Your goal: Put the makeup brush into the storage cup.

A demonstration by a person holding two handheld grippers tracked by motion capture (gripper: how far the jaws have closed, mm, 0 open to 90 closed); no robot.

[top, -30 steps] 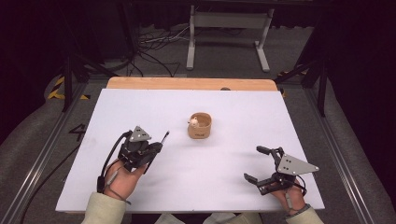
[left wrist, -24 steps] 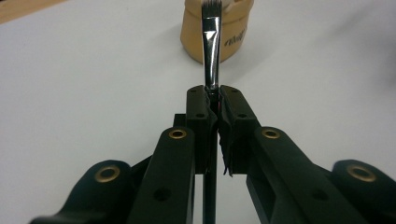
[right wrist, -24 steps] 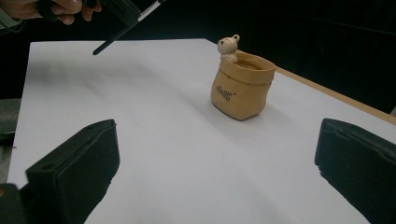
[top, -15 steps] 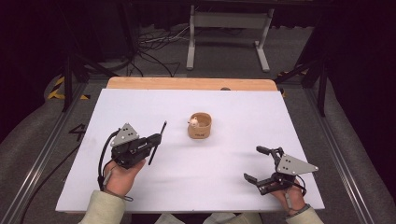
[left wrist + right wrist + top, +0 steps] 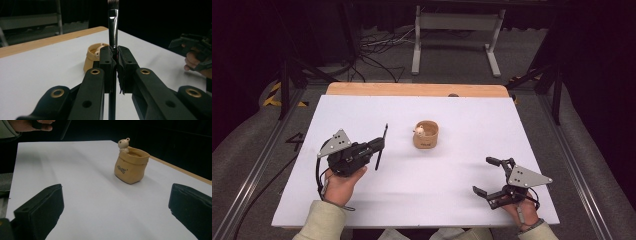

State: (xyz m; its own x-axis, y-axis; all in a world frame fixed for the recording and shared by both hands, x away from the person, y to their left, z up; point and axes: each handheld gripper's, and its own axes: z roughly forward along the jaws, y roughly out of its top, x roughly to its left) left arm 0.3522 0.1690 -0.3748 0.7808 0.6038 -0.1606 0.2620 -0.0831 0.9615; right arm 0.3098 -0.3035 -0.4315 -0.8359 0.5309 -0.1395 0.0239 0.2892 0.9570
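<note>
- Landmark: tan sack-shaped pot (image 5: 426, 135) w/ a small bear figure at its rim, standing upright near the middle of the white table (image 5: 462, 110).
- Left gripper (image 5: 381, 145) is left of the pot, jaws pressed together on a dark paintbrush (image 5: 381, 146). In the left gripper view the brush (image 5: 113, 22) stands up between the closed jaws, bristles at the top, pot (image 5: 93, 56) just behind them.
- Vs. a sec ago: the left hand (image 5: 341, 182) has rolled over; the grey plate now sits on the side away from the pot, and the brush runs nearly front-to-back beside the pot, apart from it.
- Right gripper (image 5: 491, 176) sits right of the pot and nearer the person, well apart from it. Jaws wide apart, nothing between them; right gripper view shows the pot (image 5: 131, 165) out ahead between the two jaws.
- Right gripper: no visible change vs. the earlier frames. Pot hasn't moved either.
</note>
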